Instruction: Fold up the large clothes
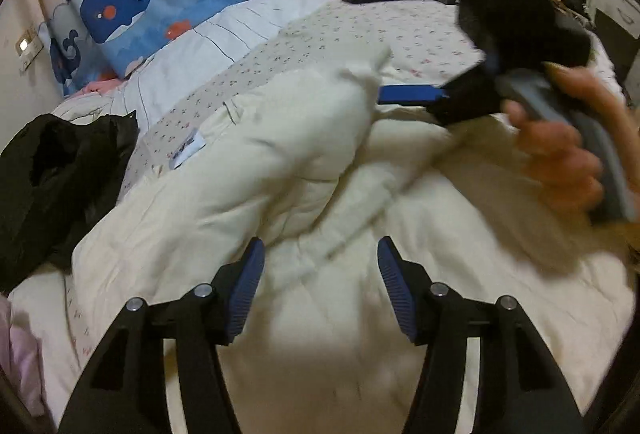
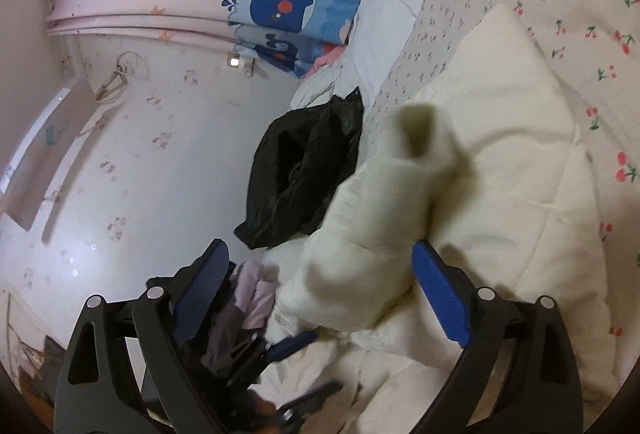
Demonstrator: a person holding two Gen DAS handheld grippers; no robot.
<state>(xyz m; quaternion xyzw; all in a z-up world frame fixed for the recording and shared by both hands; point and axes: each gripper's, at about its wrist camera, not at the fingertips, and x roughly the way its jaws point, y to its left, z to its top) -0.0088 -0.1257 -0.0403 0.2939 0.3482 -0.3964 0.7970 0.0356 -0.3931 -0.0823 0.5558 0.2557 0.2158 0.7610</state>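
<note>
Because the cream padded jacket lies spread across the bed, both tools can work over it from above. Its quilted body covers the near part of the cherry-print sheet, and 1 sleeve stands up from the body, blurred, its open cuff toward the right wrist camera.

Over the jacket's body, the left gripper points steeply down with its jaws parted and nothing between the blue pads, probably so it can take a fresh hold.

Beside that raised sleeve, the right gripper has its jaws spread wide; the sleeve sits in the gap, yet the pads do not press it. A hand holds this tool's handle.

As for looks, the jacket is pale, thick and puffy, so it should fold softly. A black garment lies apart at the bed's edge.
</note>
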